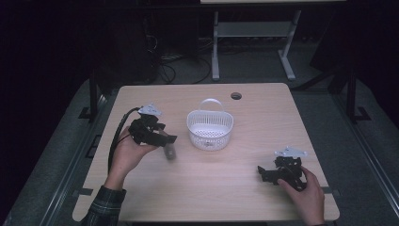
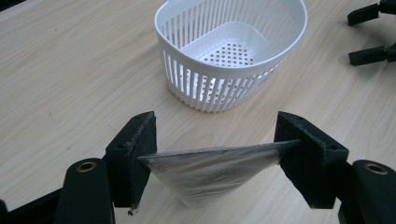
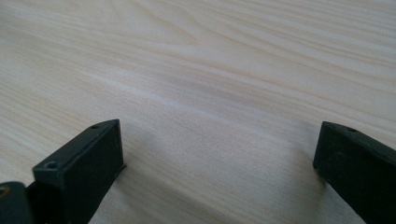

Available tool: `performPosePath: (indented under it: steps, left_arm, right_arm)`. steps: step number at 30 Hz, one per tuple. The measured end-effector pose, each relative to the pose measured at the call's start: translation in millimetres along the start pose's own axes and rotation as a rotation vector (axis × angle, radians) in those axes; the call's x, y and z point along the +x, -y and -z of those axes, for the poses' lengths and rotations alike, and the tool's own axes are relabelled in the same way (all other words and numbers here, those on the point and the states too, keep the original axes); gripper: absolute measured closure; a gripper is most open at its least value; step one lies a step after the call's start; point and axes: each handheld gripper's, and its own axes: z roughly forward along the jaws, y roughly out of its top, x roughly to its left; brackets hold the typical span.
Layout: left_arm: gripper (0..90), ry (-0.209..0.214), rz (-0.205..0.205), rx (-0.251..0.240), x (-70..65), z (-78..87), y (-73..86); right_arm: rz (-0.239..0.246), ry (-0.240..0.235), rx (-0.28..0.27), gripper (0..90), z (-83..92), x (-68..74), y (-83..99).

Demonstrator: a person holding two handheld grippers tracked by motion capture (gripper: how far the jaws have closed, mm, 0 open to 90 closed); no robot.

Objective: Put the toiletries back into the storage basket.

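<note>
While your left hand-held gripper (image 2: 212,154) pinches the silvery packet (image 2: 210,172) only by its top edge, above the tabletop (image 1: 235,188) just short of the white basket (image 2: 233,56), the slick film could slip free. Your right hand-held gripper (image 3: 219,168) rests spread wide, holding nothing, well apart from the basket.

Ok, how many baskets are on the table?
1. The white basket sits near the table's middle, right of the left hand-held gripper. Nothing seems hidden.
</note>
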Motion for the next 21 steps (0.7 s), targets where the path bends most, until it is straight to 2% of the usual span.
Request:
performPosePath:
  steps: [21]
  left_arm:
    - [30.0, 0.027, -0.042, -0.046, -8.0, 19.4, -31.4]
  right_arm:
    - [0.000, -0.001, 0.001, 1.0, 0.1, 0.0, 0.0]
